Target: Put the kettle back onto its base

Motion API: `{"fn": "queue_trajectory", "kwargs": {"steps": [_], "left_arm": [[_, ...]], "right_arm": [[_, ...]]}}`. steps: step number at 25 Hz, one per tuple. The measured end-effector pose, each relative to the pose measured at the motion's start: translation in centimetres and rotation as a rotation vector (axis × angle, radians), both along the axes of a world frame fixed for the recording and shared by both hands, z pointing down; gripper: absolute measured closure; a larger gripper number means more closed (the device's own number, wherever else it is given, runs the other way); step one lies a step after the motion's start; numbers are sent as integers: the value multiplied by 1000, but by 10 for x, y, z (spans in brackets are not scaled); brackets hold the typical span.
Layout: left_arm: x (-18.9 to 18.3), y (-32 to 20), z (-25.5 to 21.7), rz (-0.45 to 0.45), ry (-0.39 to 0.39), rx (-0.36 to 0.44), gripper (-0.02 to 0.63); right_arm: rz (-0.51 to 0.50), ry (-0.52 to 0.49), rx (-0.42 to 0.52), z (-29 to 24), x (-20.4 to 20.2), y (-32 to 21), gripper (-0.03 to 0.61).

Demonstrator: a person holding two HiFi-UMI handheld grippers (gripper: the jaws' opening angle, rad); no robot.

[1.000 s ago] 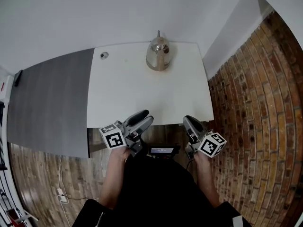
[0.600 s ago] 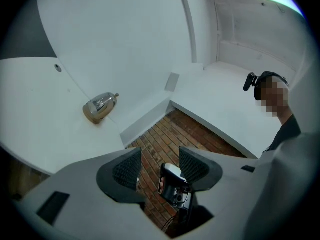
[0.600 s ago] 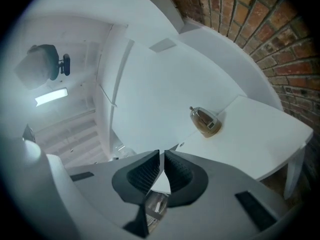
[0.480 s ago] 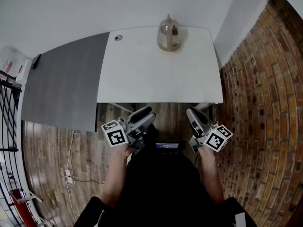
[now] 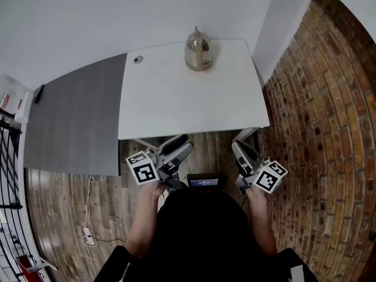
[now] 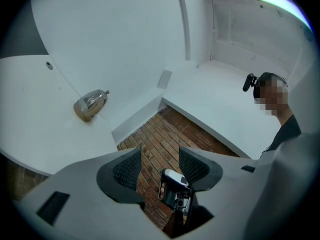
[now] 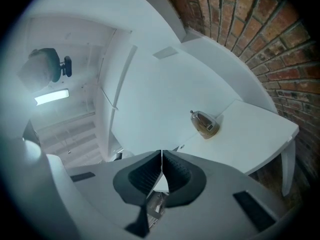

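A shiny metal kettle [image 5: 198, 50] stands upright at the far edge of the white table [image 5: 188, 107]; whether a base lies under it I cannot tell. It also shows small in the left gripper view, kettle [image 6: 91, 104], and in the right gripper view, kettle [image 7: 205, 124]. Both grippers hang in front of the table's near edge, far from the kettle. My left gripper [image 5: 182, 145] is open with nothing between its jaws, left gripper [image 6: 160, 160]. My right gripper [image 5: 238, 148] has just been closing and is shut on nothing, right gripper [image 7: 161, 165].
A grey surface [image 5: 70, 116] adjoins the table's left side. A brick wall [image 5: 317, 128] runs along the right and a white wall stands behind the table. A round cable hole [image 5: 138, 59] sits near the table's far left corner. A small screen device [image 5: 202, 183] hangs at the person's waist.
Both grippers have drawn back from over the table's near edge to above the wooden floor in front of it. The kettle has stayed in place.
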State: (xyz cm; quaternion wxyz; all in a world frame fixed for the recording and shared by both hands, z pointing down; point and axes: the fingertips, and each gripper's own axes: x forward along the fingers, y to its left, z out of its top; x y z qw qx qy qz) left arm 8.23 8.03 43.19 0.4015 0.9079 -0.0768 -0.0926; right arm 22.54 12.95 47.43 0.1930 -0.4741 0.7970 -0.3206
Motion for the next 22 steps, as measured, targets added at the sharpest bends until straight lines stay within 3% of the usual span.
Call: {"fn": "queue_trajectory", "kwargs": {"steps": [9, 22], "left_arm": [[-23, -5, -2, 32, 73, -25, 364], [-66, -16, 10, -5, 126, -70, 364]], "right_arm": [[4, 8, -27, -13, -35, -7, 561], [-28, 41, -72, -10, -79, -21, 561]]}}
